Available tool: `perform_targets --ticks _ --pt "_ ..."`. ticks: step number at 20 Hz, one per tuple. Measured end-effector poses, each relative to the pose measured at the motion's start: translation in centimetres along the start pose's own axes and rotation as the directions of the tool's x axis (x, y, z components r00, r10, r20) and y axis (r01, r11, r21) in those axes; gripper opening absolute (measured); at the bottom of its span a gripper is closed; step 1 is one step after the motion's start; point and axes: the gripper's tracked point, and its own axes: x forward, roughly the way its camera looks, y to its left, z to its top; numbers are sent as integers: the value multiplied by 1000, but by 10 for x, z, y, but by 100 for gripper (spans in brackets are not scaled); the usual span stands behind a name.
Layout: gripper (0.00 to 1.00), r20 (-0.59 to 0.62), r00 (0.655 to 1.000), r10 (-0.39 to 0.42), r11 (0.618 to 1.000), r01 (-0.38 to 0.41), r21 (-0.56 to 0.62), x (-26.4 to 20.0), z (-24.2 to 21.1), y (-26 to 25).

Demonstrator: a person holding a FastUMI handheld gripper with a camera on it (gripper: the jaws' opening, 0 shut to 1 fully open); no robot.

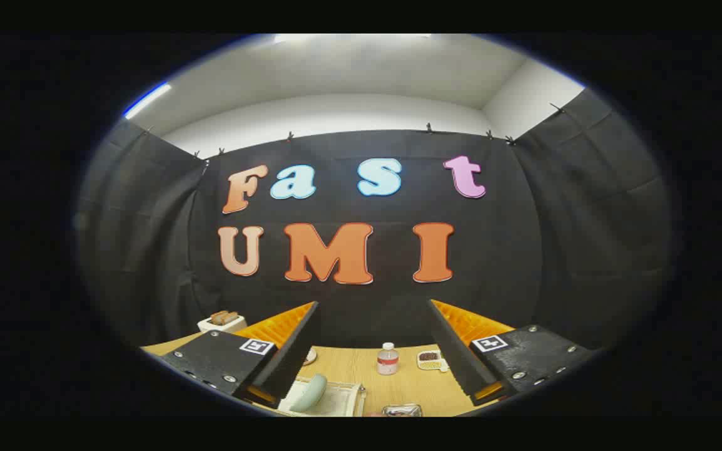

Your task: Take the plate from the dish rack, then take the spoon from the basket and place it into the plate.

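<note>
Hovering high over the wooden table (411, 388), the gripper (373, 369) has its two fingers spread wide apart, released, nothing between them but open air. Plenty of room there: the gap between the fingers looks straight down onto bare tabletop, and the far edge of the table runs right up against the black cloth wall.

Down below, nearest the fingers, one pale green plate (309, 393) stands on edge in the white dish rack (336, 401), just beside the left finger's tip and untouched. Next to the rack, closer in, one shiny metal-looking thing (402, 410) peeks up; whether that is the basket I cannot tell, and any spoon is too small to make out.

Farther off, beyond the fingers, one small clear bottle (388, 359) with a white cap stands upright, alone in the middle of the table. Just beside it, toward the right finger, sits one small tray (431, 359) holding something dark. Past the left finger, one white toaster (222, 322) with bread in its slots sits near the table's far corner, and one small round object (309, 356) shows partly behind that finger.

Count so far: one plate, one rack, one bottle, one tray, one toaster, two fingers.
</note>
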Motion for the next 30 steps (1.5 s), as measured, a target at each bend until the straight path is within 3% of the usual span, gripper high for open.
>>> perform_targets --ticks 15,20,25,30 --pt "99 -8 1000 21 1000 -21 -17 8 3 20" --pt "99 -141 989 48 998 -53 -33 11 -38 32" --pt "99 -334 937 97 994 -105 -5 20 -96 48" --pt "99 -535 829 165 986 -148 75 29 -154 69"
